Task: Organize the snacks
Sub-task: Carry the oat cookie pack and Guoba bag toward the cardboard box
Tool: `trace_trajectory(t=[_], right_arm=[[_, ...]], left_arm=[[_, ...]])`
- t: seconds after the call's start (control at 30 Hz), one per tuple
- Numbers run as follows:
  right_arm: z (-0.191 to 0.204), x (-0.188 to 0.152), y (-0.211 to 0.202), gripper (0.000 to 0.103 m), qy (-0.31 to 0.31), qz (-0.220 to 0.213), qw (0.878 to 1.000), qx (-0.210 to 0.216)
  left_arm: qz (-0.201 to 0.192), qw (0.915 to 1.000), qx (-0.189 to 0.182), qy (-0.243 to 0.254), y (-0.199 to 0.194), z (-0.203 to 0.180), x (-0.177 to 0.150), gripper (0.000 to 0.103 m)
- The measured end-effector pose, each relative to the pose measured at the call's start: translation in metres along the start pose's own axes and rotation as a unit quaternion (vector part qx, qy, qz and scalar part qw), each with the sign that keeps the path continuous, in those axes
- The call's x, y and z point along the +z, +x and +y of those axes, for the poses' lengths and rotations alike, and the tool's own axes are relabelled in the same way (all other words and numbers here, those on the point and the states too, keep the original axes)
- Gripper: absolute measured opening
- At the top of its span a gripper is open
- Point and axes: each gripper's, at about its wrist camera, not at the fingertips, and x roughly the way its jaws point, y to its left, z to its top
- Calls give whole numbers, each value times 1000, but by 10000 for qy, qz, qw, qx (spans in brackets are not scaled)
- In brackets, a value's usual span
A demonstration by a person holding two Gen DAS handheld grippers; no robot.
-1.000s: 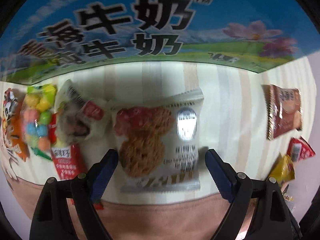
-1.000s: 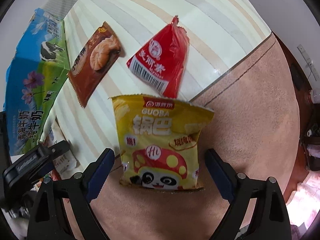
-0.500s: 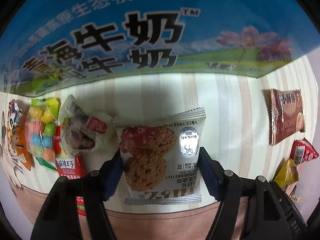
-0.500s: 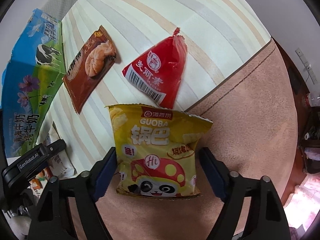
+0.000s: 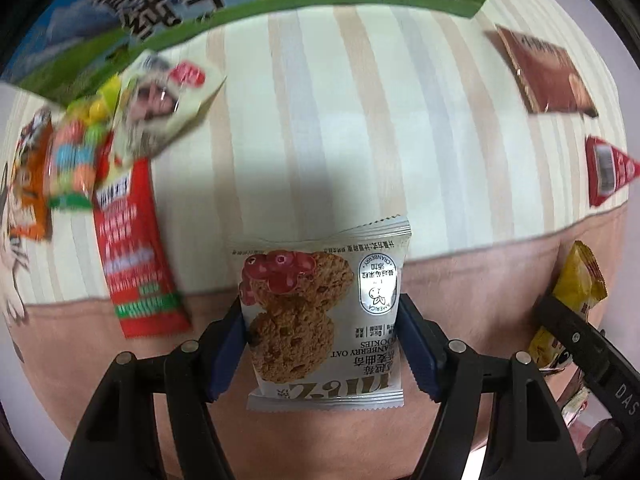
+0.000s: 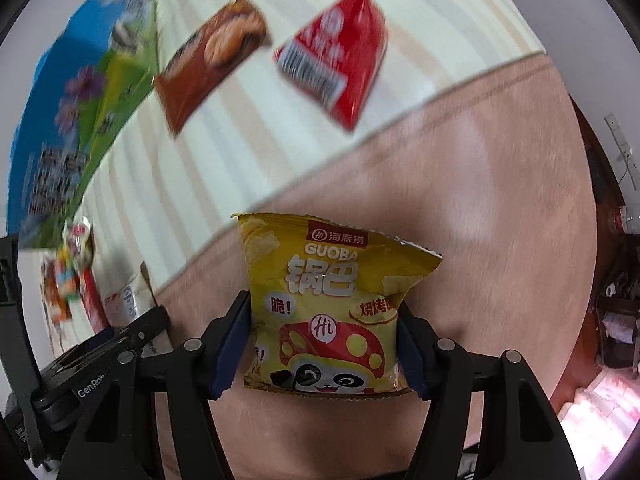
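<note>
left gripper [image 5: 322, 344]: pinching cranberry oat cookie packet [image 5: 322, 316] by both side edges, packet over the brown counter edge [image 5: 460, 280] | right gripper [image 6: 324, 346]: pinching yellow Guoba crisps bag [image 6: 332, 304] likewise | on striped cloth [image 5: 340, 128]: brown biscuit packet [image 6: 210, 60], red triangular pouch [image 6: 340, 60], beside milk carton box [image 6: 76, 120]

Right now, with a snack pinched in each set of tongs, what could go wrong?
1. The left tongs pinch the cookie packet only by its side edges; the slick wrapper could slip out.
2. The right tongs squeeze the puffy yellow crisps bag; the crisps could get crushed.
3. Both sets of tongs are close together, so the bags could collide.
</note>
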Motion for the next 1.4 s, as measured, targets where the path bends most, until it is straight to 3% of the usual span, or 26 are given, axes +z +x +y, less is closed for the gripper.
trace_trajectory(t=[0.27, 0.43, 0.53, 0.67, 0.83, 1.1, 1.33, 1.4], right_arm=[[4, -13, 14, 71, -16, 137, 9999, -56], [5, -8, 19, 72, 5, 187, 9998, -60], [9, -7, 22, 72, -87, 165, 9997, -168], [20, -13, 24, 66, -223, 51, 9993, -301], [34, -26, 17, 58, -339, -61, 9993, -163], [78, -25, -23, 56, -616, -329, 9968, 392], [156, 19, -91, 56, -1285, -759, 9829, 1083], [176, 33, -106, 56, -1450, -834, 9784, 1219]], left_arm=[[65, 10000, 18, -25, 6, 6, -23, 69], [57, 10000, 23, -37, 10, -7, -14, 69], [7, 10000, 50, -34, 23, -4, 9, 69], [-110, 9999, 58, -17, 6, -1, -1, 67], [-167, 9998, -87, -26, -12, 6, -7, 66], [-840, 9949, -521, -215, -96, 35, 4, 66], [-1585, 9847, -649, -305, -191, 80, 46, 66], [-1740, 9827, -526, -348, -210, 95, 66, 66]])
